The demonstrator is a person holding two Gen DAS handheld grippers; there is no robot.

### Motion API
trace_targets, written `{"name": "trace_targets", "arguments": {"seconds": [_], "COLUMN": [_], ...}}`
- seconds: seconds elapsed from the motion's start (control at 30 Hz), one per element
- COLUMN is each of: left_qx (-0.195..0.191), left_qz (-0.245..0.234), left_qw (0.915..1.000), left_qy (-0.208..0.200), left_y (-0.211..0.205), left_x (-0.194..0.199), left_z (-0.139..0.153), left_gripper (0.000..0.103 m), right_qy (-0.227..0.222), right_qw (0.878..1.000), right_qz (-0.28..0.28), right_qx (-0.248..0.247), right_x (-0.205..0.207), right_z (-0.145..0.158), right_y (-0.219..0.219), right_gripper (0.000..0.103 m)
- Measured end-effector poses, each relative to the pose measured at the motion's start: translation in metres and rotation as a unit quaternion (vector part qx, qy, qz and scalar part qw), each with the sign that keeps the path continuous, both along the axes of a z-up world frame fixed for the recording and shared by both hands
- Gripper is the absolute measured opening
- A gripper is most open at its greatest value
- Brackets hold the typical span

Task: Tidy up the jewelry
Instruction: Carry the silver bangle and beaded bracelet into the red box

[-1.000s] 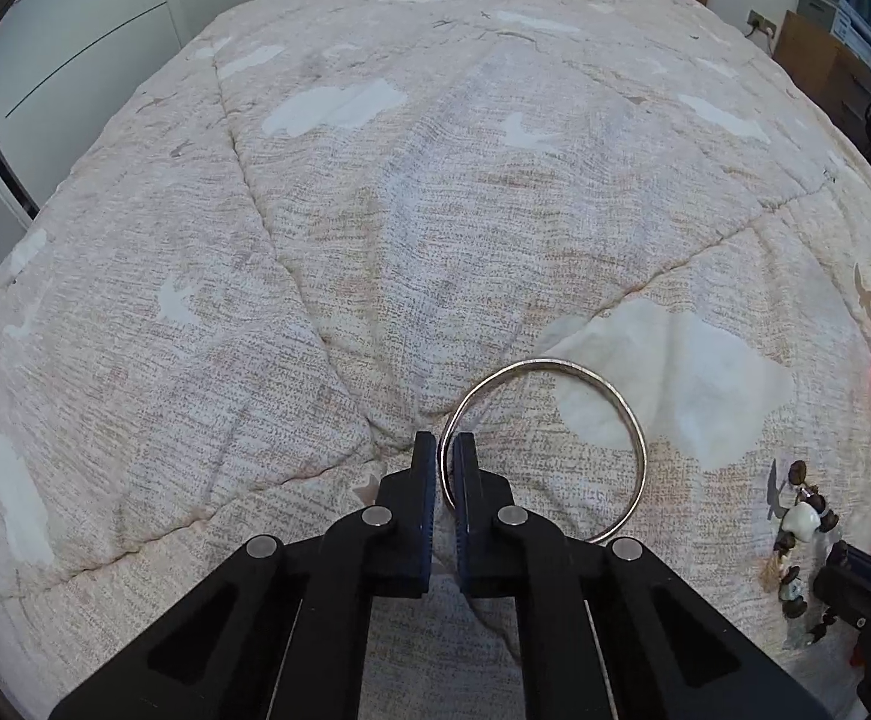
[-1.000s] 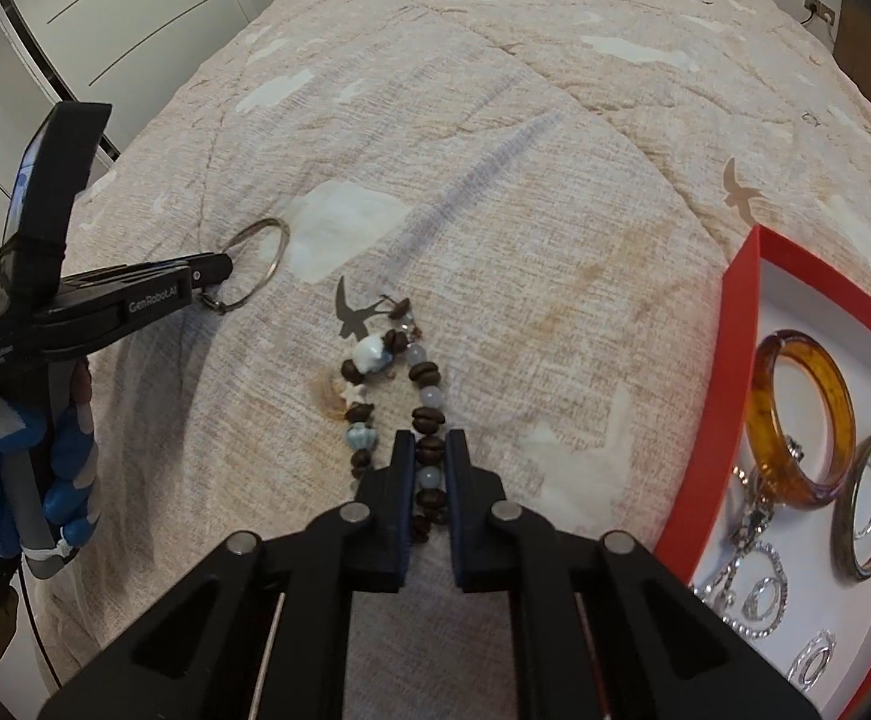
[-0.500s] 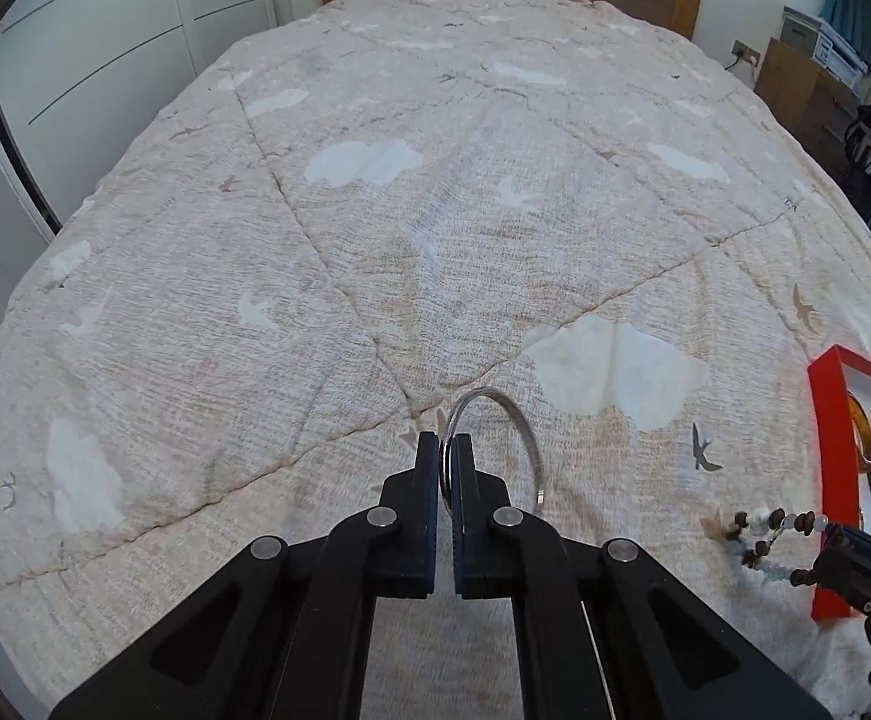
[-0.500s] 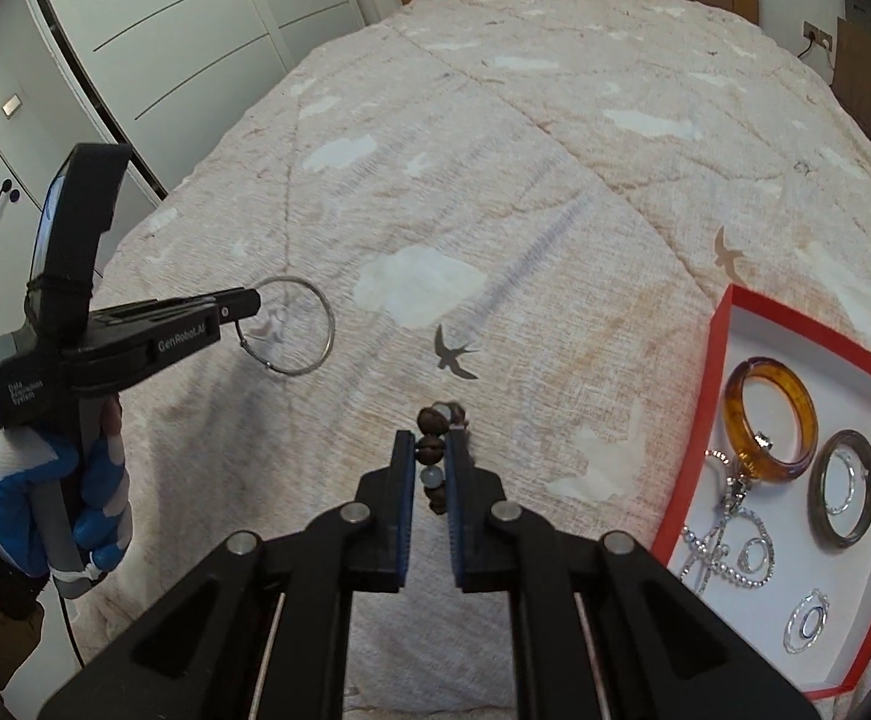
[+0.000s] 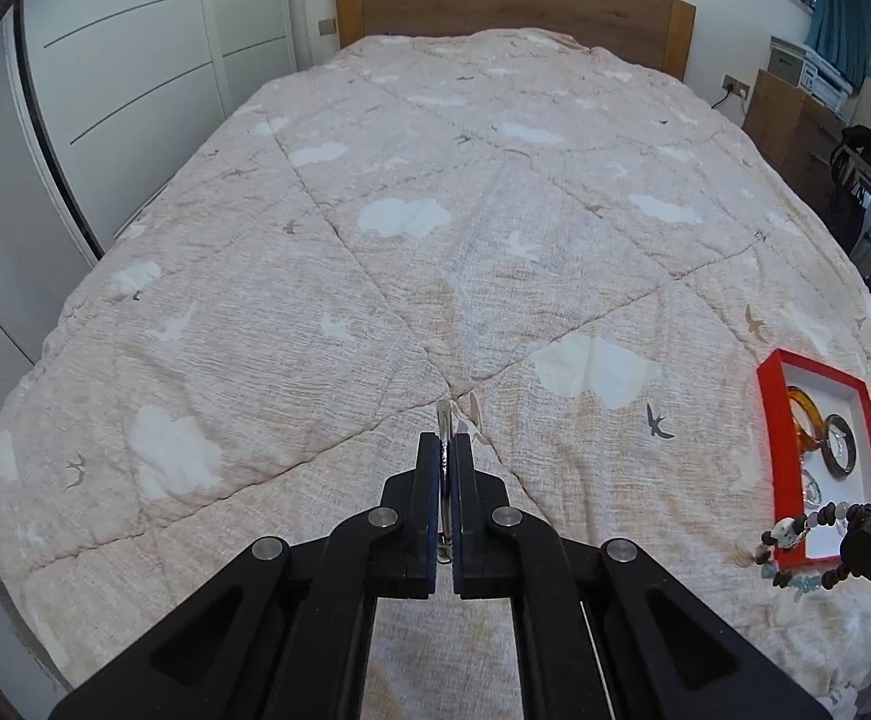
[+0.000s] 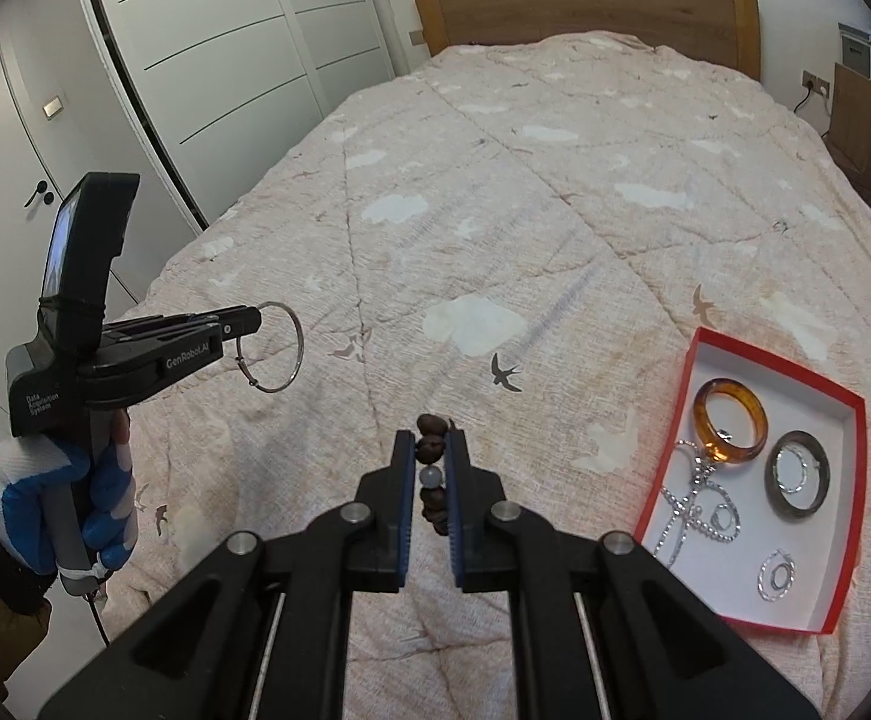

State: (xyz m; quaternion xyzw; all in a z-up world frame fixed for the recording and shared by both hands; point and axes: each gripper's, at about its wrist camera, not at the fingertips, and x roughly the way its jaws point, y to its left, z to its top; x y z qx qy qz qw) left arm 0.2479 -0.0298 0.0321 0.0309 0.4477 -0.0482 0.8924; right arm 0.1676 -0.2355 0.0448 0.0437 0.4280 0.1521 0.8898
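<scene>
My left gripper [image 5: 447, 441] is shut on a thin silver bangle [image 5: 446, 417], seen edge-on between its pads. In the right wrist view that left gripper [image 6: 252, 319] hangs above the quilt at the left, and the silver bangle [image 6: 294, 354] dangles from its tip. My right gripper [image 6: 431, 438] is shut on a bead bracelet [image 6: 432, 453] of brown and pale beads. The bead bracelet [image 5: 807, 546] also shows at the left wrist view's right edge. A red jewelry box [image 6: 843, 516] lies on the bed to the right.
The box holds an amber bangle [image 6: 729, 429], a dark bangle [image 6: 795, 480], a silver chain [image 6: 690, 510] and small rings. A cloud-print quilt [image 5: 435, 240] covers the bed. White wardrobe doors [image 6: 225, 60] stand left, a wooden headboard [image 5: 513, 0] at the far end. A gloved hand [image 6: 57, 504] holds the left gripper.
Both grippers have risen off the quilt, carrying the silver bangle and the bead bracelet up with them. The bangle has swung edge-on to the left camera. More of the room shows.
</scene>
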Motion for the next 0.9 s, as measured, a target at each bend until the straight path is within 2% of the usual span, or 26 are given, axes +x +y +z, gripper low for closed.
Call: {"name": "trace_targets", "arguments": {"seconds": [0.23, 0.5, 0.73, 0.9], "left_qx": [-0.005, -0.007, -0.016, -0.022], "left_qz": [-0.021, -0.063, -0.101, -0.140], "left_qw": [0.9996, 0.9975, 0.9944, 0.9898], "left_qy": [-0.020, -0.033, -0.026, -0.014], "left_y": [-0.017, -0.066, -0.123, -0.169], "left_x": [-0.027, -0.041, -0.042, -0.046], "left_z": [0.025, 0.043, 0.041, 0.033], "left_gripper": [0.003, 0.003, 0.003, 0.003], "right_qy": [-0.024, -0.043, -0.044, -0.034], "right_qw": [1.000, 0.997, 0.992, 0.989], "right_qz": [-0.020, -0.068, -0.116, -0.140], "right_qx": [-0.002, -0.011, -0.023, -0.022], "right_x": [-0.031, -0.056, -0.071, -0.075], "right_z": [0.020, 0.035, 0.037, 0.025], "right_y": [-0.018, -0.075, -0.136, -0.170], "right_gripper": [0.009, 0.009, 0.009, 0.009]}}
